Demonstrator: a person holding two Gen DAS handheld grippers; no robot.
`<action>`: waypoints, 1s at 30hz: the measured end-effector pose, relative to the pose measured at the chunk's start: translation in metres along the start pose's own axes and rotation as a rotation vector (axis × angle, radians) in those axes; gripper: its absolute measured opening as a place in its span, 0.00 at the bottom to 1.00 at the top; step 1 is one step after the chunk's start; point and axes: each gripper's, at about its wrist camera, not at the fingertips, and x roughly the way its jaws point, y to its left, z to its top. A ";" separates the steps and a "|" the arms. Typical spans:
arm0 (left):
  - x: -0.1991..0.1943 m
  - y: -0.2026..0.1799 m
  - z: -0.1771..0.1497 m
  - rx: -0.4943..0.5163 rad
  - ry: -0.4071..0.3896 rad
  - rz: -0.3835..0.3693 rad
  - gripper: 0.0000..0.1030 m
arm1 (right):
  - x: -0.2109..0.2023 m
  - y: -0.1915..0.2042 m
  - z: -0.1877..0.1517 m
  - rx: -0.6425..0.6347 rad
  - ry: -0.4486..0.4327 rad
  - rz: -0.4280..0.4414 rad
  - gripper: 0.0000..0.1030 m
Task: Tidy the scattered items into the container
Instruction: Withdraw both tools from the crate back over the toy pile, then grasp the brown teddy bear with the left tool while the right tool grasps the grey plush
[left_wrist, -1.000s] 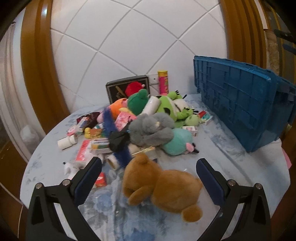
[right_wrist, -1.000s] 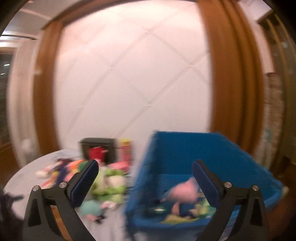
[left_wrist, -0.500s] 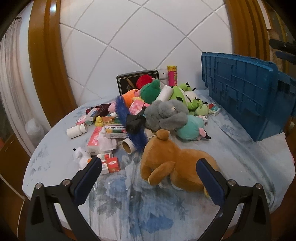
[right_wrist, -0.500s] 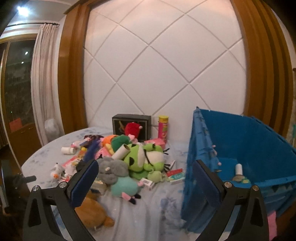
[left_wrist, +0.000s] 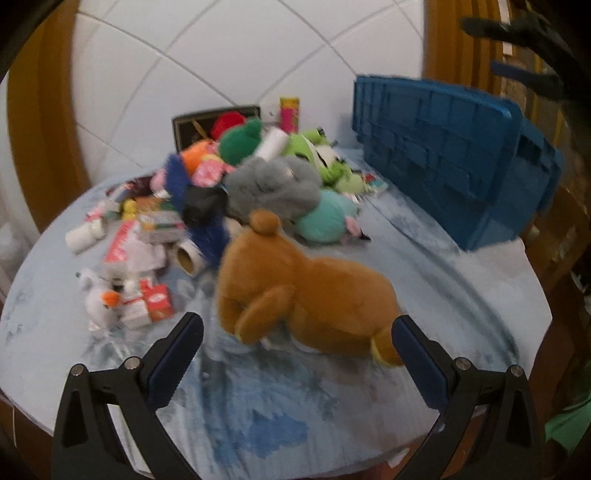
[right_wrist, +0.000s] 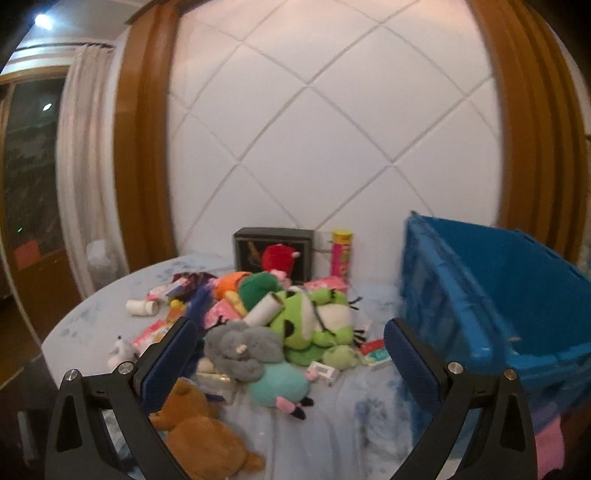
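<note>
jaws spread wide over brown bear (left_wrist: 310, 295).

No text, brand or number is coming through legibly for you in either view. The small red-and-white cartons (left_wrist: 157, 301) near your left gripper and the pink-and-yellow tube (right_wrist: 341, 254) standing by the wall are showing printed panels, but blur is leaving their lettering unreadable.
</note>
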 end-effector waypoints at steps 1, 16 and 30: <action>0.003 -0.002 -0.002 -0.005 0.006 -0.006 1.00 | 0.008 0.002 -0.002 -0.015 0.019 0.010 0.99; 0.061 -0.005 0.007 -0.363 0.101 0.038 1.00 | 0.098 -0.019 0.001 -0.103 0.094 0.209 0.99; 0.135 -0.010 0.032 -0.466 0.223 0.089 1.00 | 0.232 0.012 -0.040 -0.279 0.334 0.371 0.99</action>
